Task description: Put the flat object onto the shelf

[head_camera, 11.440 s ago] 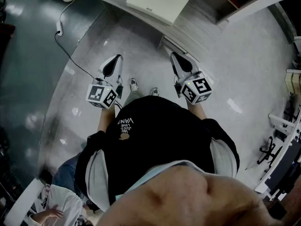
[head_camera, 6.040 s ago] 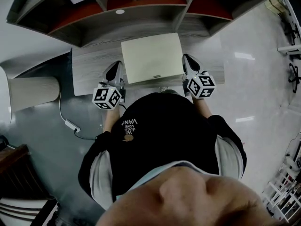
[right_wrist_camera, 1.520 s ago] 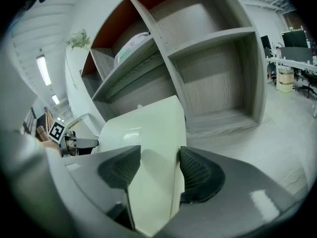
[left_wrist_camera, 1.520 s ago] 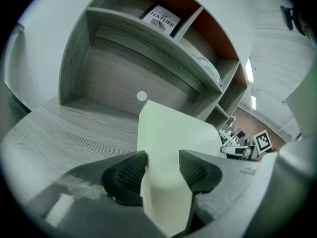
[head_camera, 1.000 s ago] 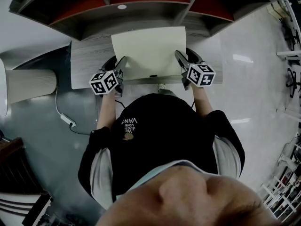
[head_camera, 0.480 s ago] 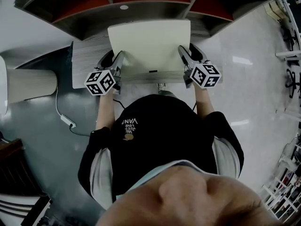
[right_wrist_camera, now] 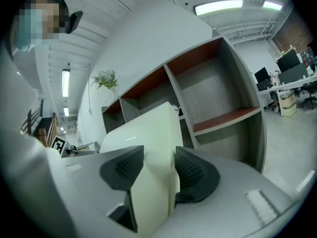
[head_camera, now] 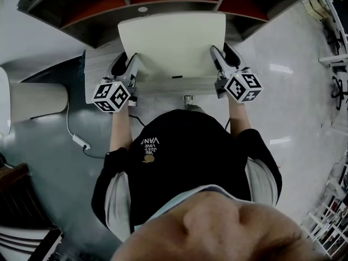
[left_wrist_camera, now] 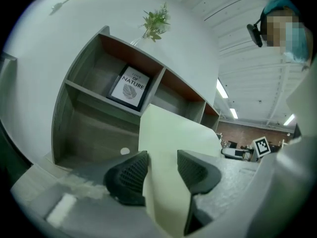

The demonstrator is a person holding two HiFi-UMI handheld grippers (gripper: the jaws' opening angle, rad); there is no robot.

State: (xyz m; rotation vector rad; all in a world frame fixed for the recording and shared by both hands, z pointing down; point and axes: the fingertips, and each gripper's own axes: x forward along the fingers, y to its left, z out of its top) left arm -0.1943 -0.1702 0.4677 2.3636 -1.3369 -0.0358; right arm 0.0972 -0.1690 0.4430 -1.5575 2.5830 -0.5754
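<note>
Left hand-held gripper (left_wrist_camera: 161, 168) clamped on the left edge of the flat object (head_camera: 172, 42), a pad on each face. Right hand-held gripper (right_wrist_camera: 158, 170) grips the right edge; its jaws have just been closing further with the panel between them. Object held above the tabletop (head_camera: 100, 64), far edge just at the front of the shelf (right_wrist_camera: 213, 90). Judged: carry-and-insert step. Keep both ends at equal height; square the panel to the shelf's dividers; slide it well in before letting go; uneven lift risks twisting it.

I raised the flat board (head_camera: 173, 42) off the bench (head_camera: 100, 72) toward the shelf (head_camera: 92, 12) as my right tool (head_camera: 220, 50) closed tighter on it.
</note>
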